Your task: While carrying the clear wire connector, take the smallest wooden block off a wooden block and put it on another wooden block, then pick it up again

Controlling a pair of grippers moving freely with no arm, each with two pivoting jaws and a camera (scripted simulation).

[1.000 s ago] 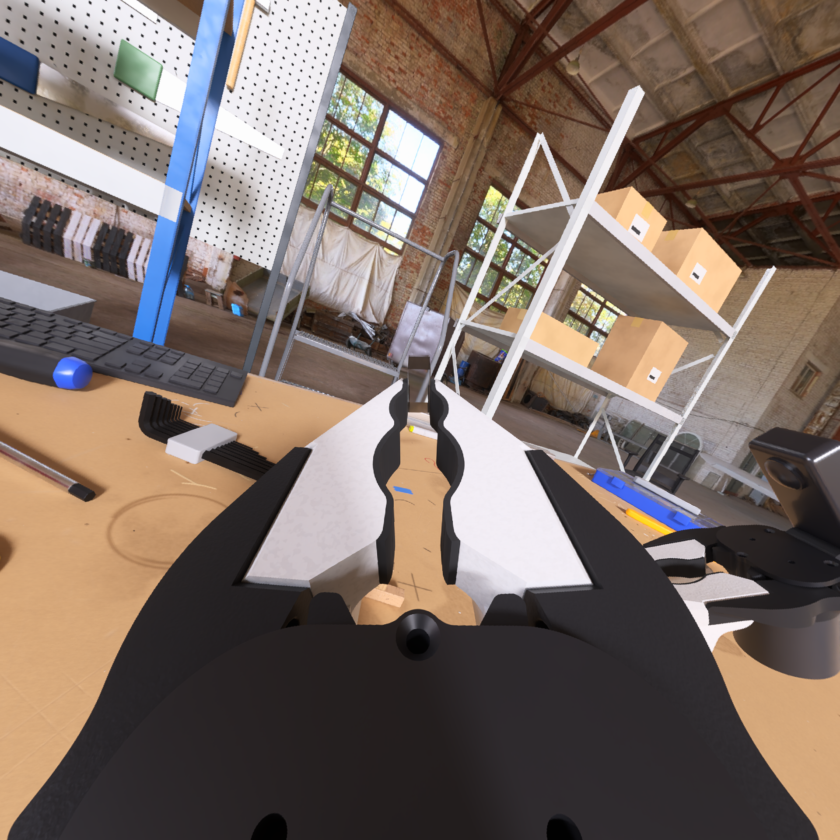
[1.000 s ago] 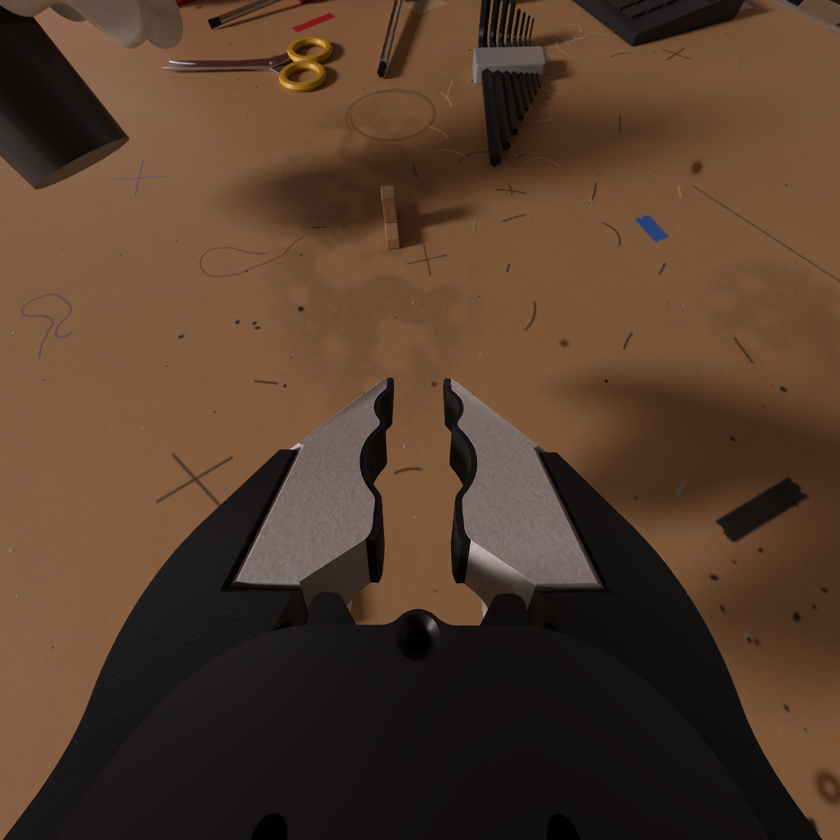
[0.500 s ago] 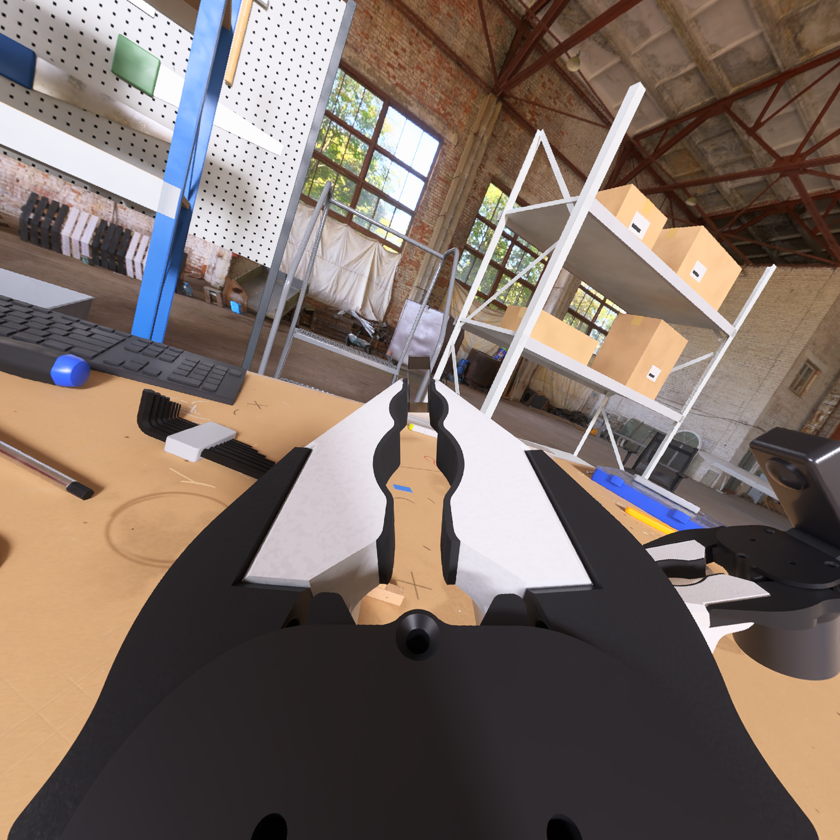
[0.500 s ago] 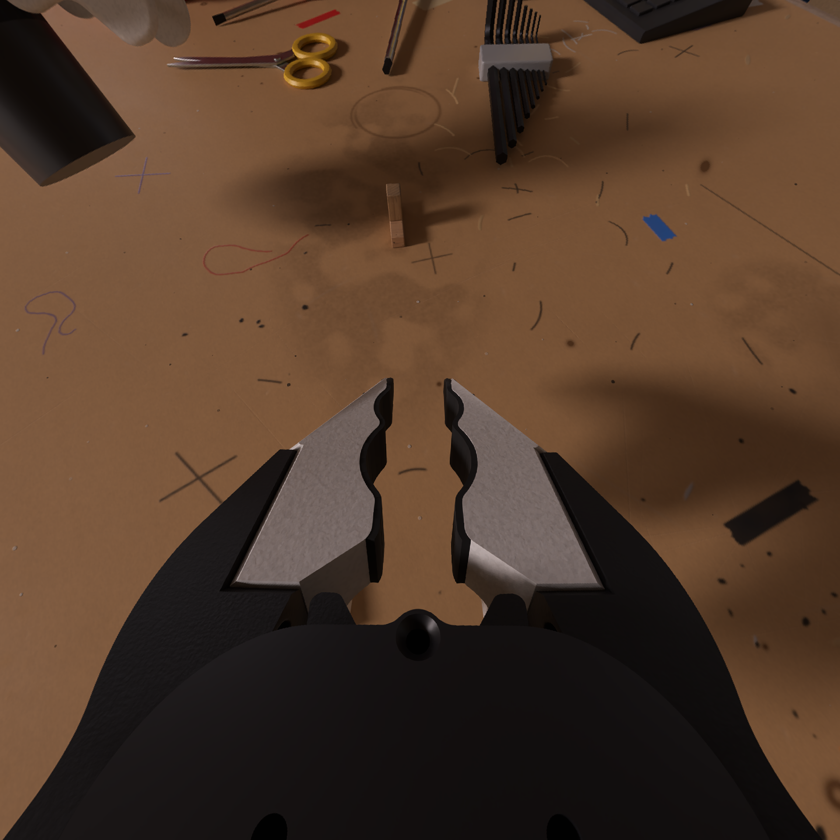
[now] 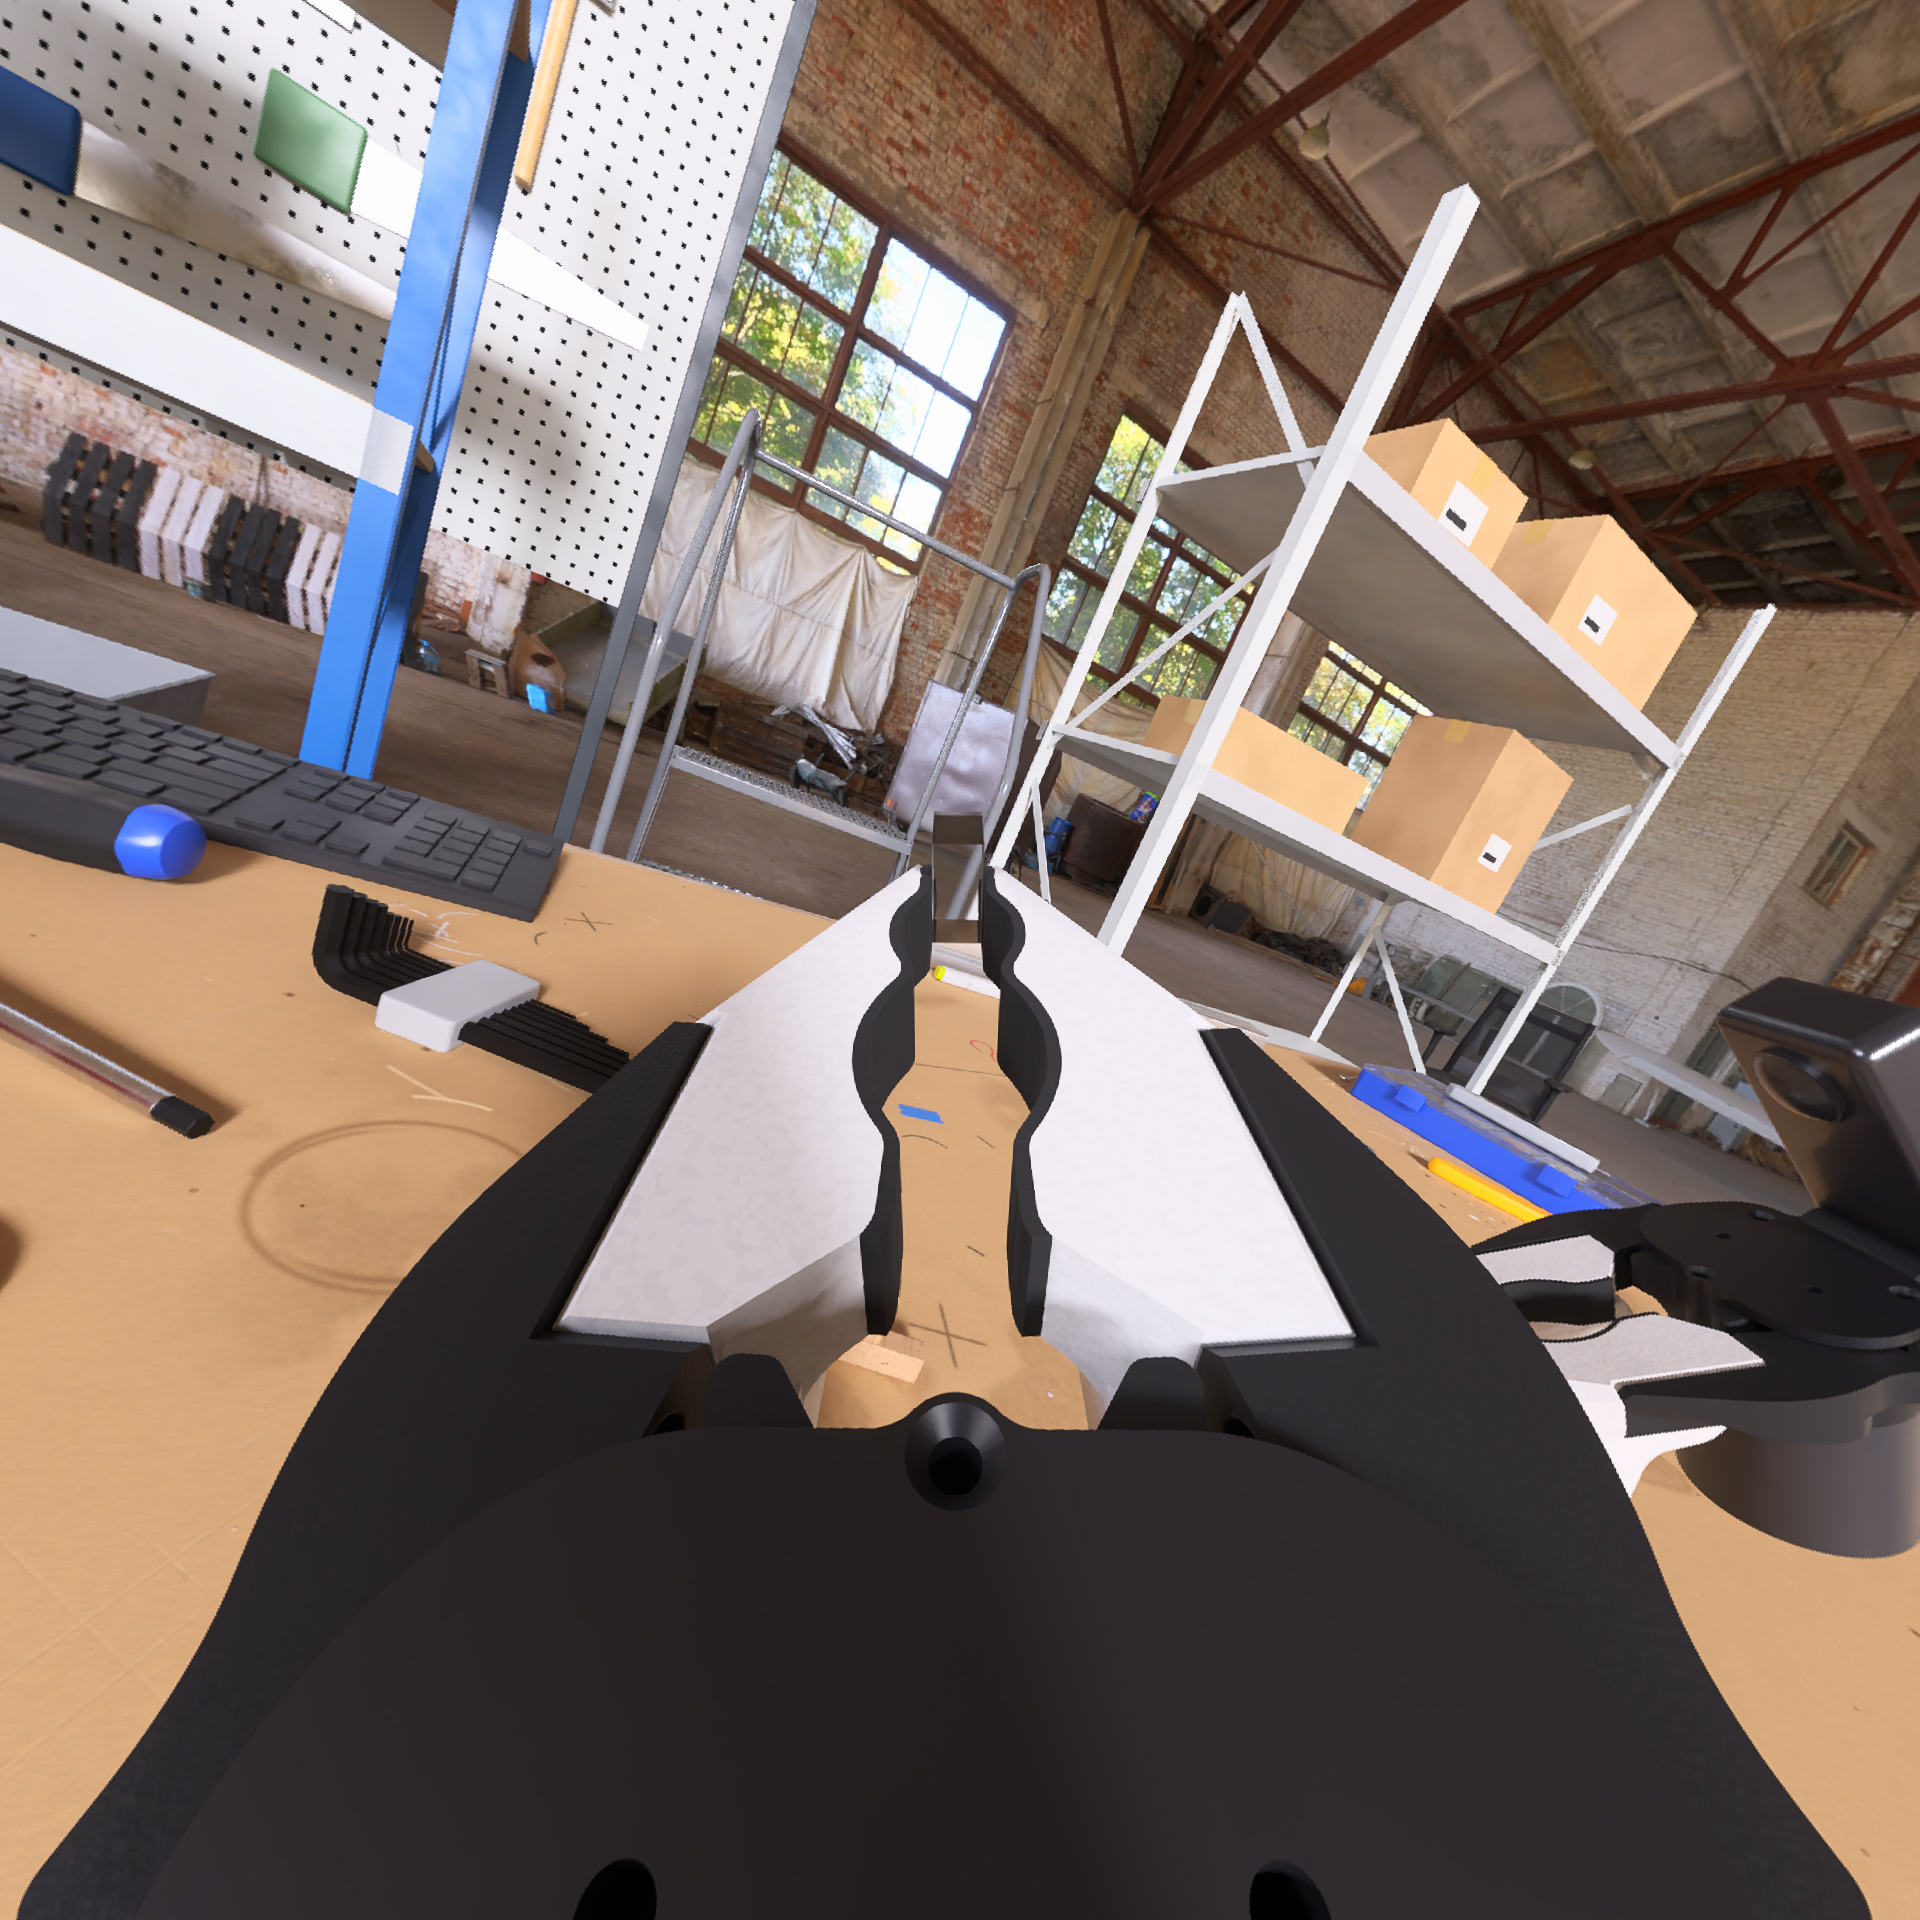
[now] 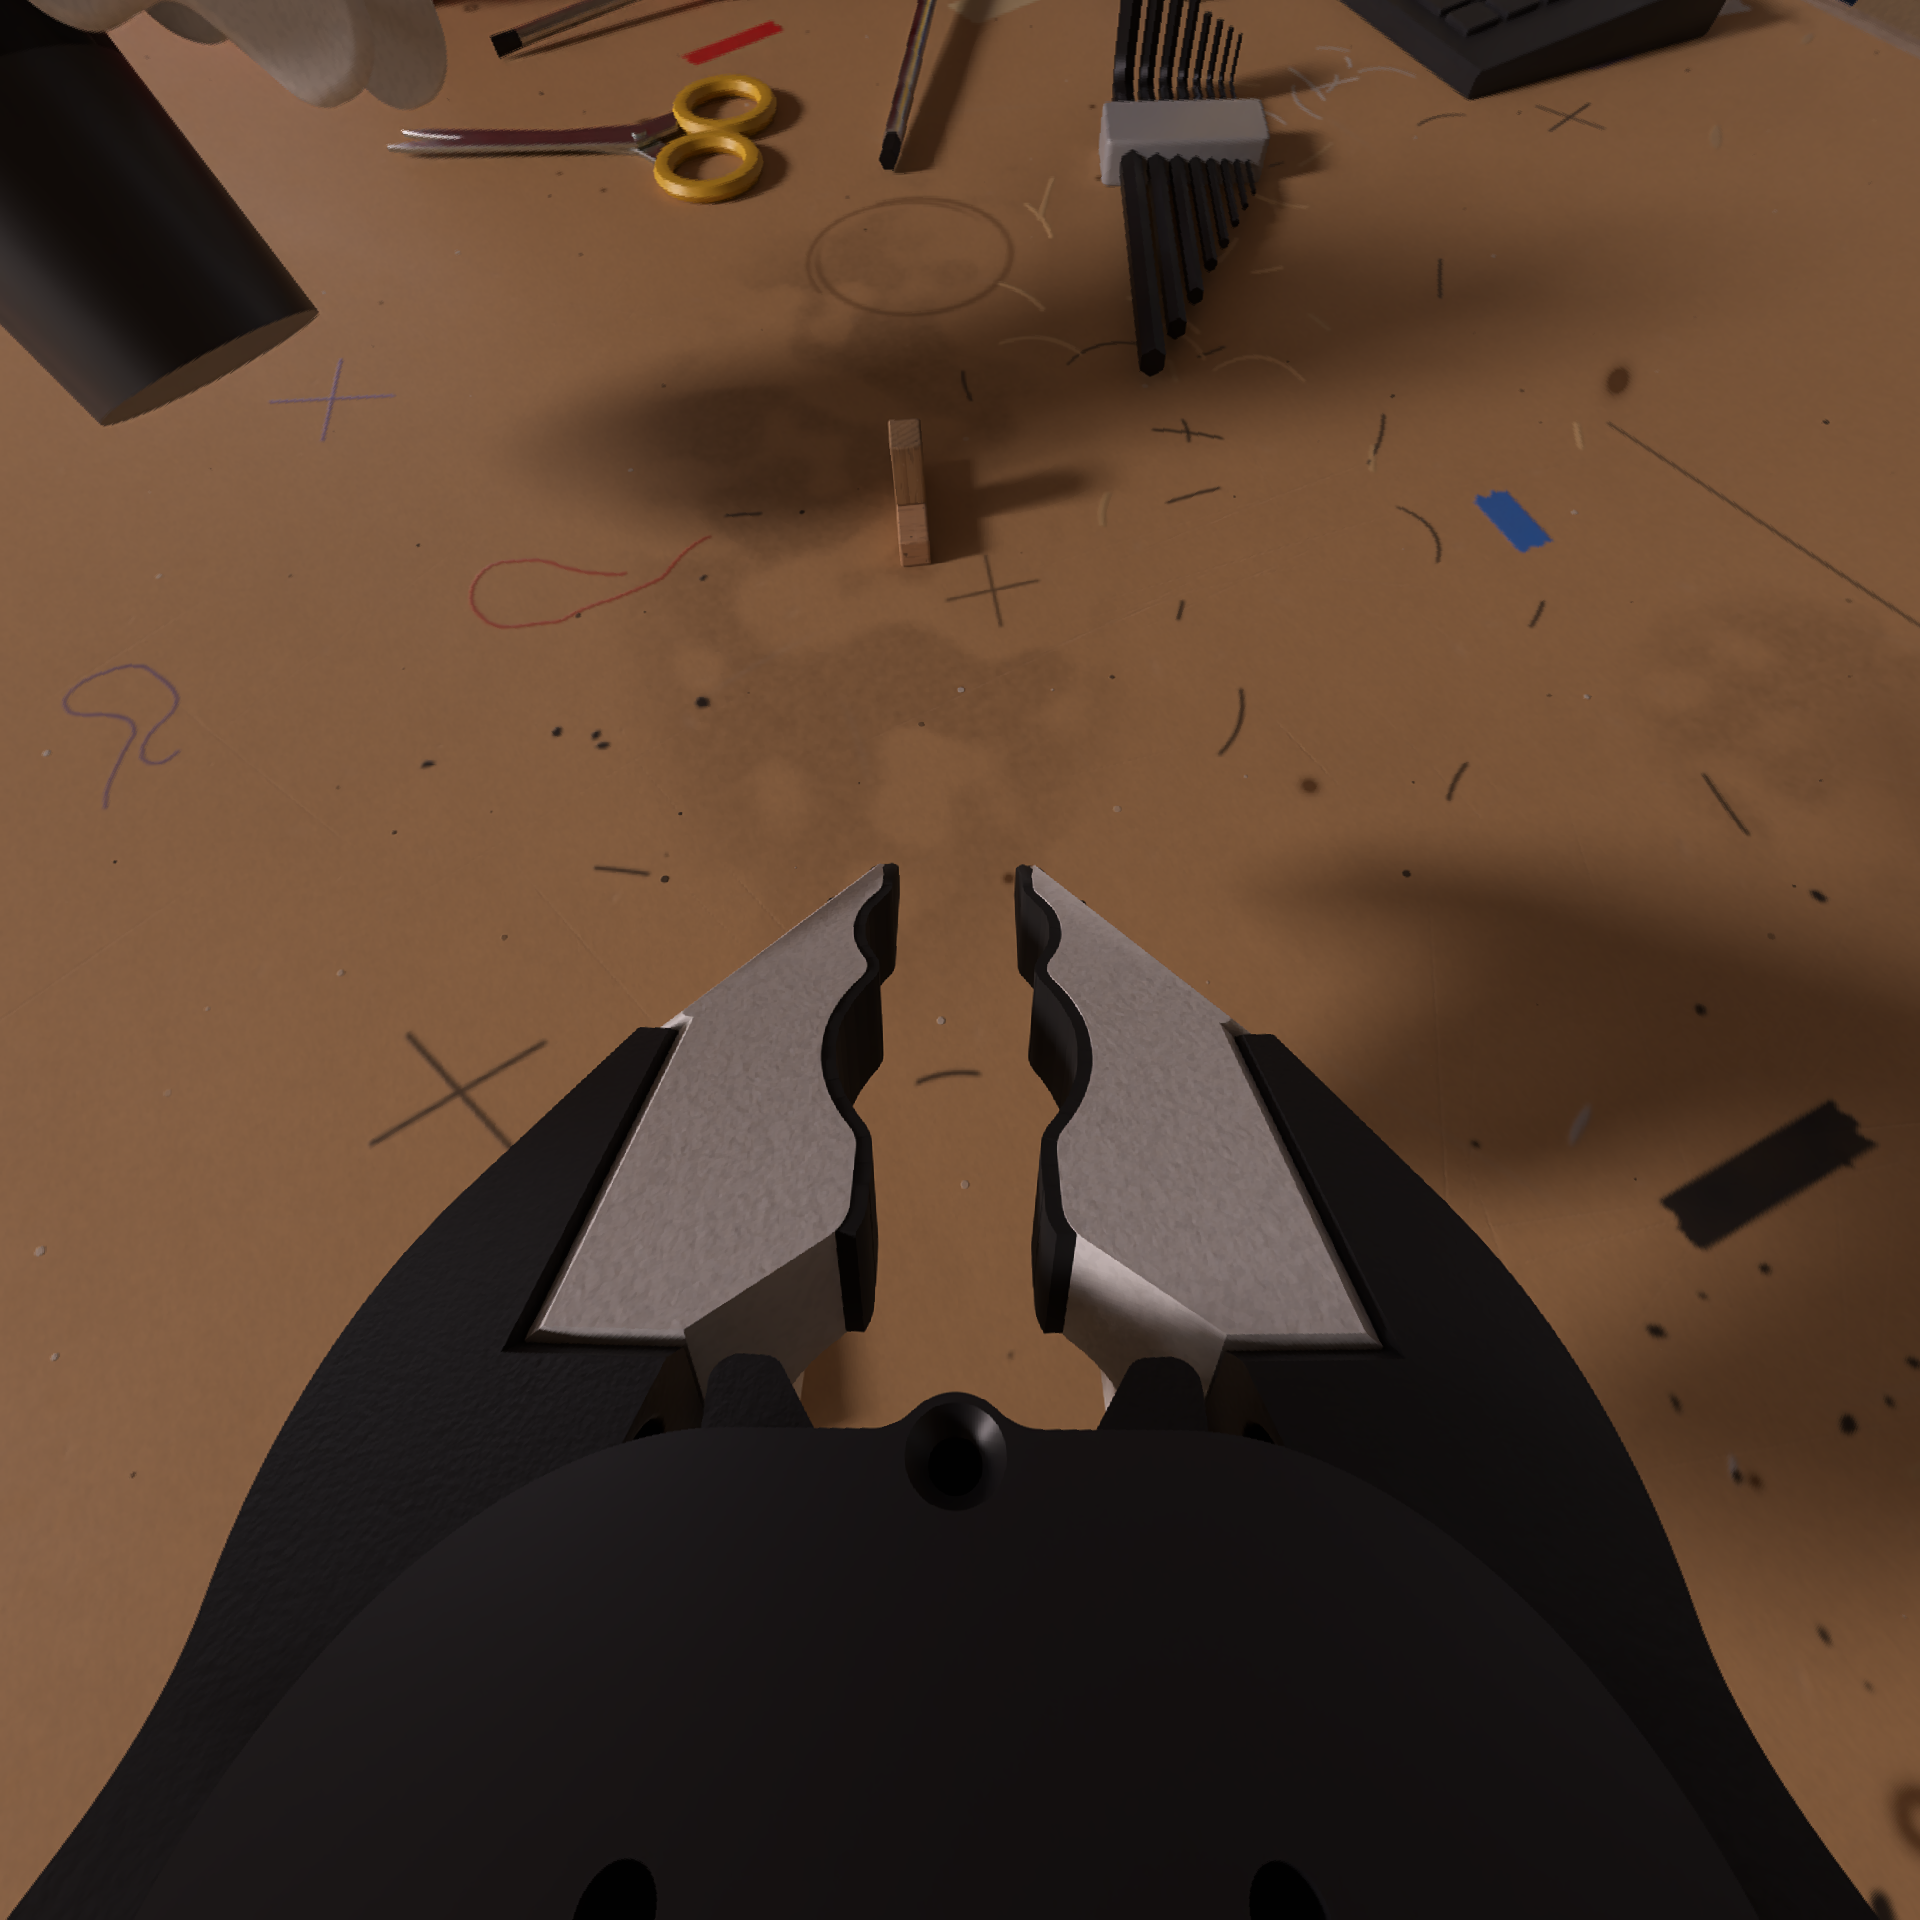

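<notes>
1. Left wrist view: the left claw [image 5: 956, 899] is pointing out over the tan surface [image 5: 208, 1299], its fingers drawn close and pinching a small clear wire connector [image 5: 956, 878] right at the tips.
2. A pale wooden block [image 5: 883, 1356] is peeking out below the fingers, lying on the surface near the claw's base.
3. To the left, a set of black hex keys [image 5: 457, 1003] in a grey holder is lying flat, with a black keyboard [image 5: 260, 800] beyond it and a blue-capped tool handle [image 5: 156, 842] resting just in front of the keyboard.
4. The right claw [image 5: 1579, 1320] is showing at the right edge, hanging above the surface.
5. Right wrist view: the right claw [image 6: 956, 883] is looking down at the surface [image 6: 416, 883], its fingers standing a little apart and gripping nothing.
6. Ahead of it, well apart, wooden blocks [image 6: 907, 488] are lying as a narrow pale shape; I cannot tell whether this is one block or a stack.
7. Farther off, yellow-handled scissors [image 6: 665, 140] are lying to the left, and the hex keys [image 6: 1179, 177] to the right.
8. A blue tape scrap [image 6: 1512, 520] is sticking to the surface at the right.
</notes>
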